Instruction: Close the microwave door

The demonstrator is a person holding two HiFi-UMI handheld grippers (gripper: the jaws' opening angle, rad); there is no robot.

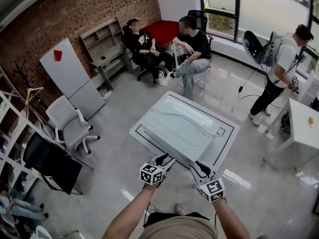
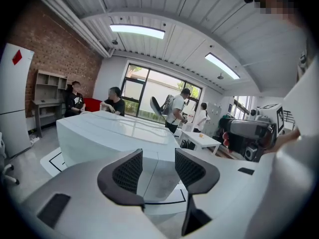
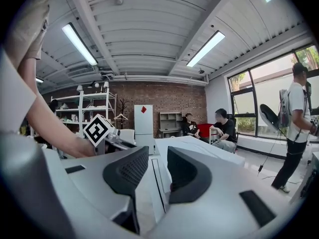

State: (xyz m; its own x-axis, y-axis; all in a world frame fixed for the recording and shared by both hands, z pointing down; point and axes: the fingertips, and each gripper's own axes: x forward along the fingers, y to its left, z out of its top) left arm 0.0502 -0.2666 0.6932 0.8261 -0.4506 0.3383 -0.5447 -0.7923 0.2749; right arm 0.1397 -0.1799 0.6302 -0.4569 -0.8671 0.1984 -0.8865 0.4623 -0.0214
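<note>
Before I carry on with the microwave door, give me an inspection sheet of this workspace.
Surface: grey floor; white mat under the microwave.
Job's things: microwave, white; door state unclear.
Clutter: nothing seen.
Grippers: left tongs open, empty; right tongs open, empty.
Cables: thin cable on the microwave's top; black cable on the floor.
Surroundings: seated people, standing person, fridge, chair.

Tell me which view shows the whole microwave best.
The head view: it sees the microwave and its whole top from above. The left gripper view shows its top and near corner beyond the jaws; the right gripper view shows only part behind the jaws.
</note>
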